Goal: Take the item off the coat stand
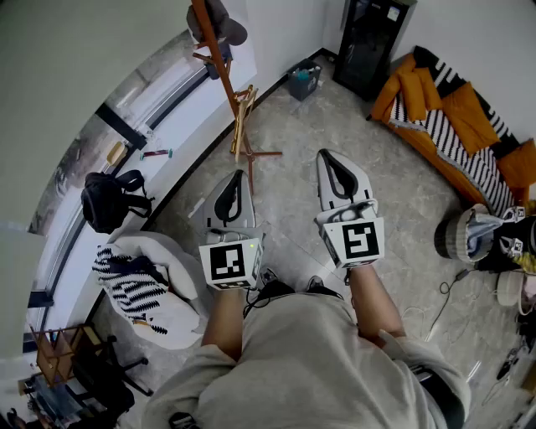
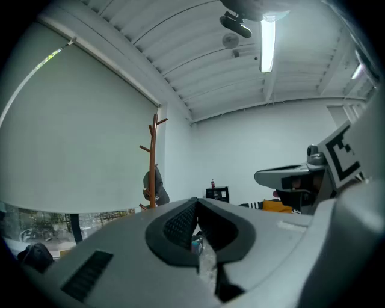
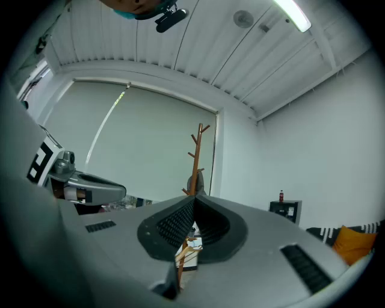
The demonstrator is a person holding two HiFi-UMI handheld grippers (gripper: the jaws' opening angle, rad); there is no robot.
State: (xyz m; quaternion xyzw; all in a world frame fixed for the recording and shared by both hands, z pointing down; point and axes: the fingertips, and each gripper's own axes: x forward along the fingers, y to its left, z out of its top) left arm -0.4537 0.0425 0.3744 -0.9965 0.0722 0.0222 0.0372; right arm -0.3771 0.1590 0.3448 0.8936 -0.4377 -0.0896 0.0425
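Note:
A brown wooden coat stand rises from the tiled floor near the window wall. A grey cap-like item hangs on its upper pegs. The left gripper view shows the stand and the grey item far ahead. They also appear in the right gripper view, stand and item. My left gripper and right gripper are held side by side in front of me, well short of the stand. Both are shut with nothing between the jaws.
Wooden hangers hang low on the stand. A black backpack sits on the window ledge, with a white beanbag with striped cloth below. A black cabinet, blue bin and orange striped sofa line the far side.

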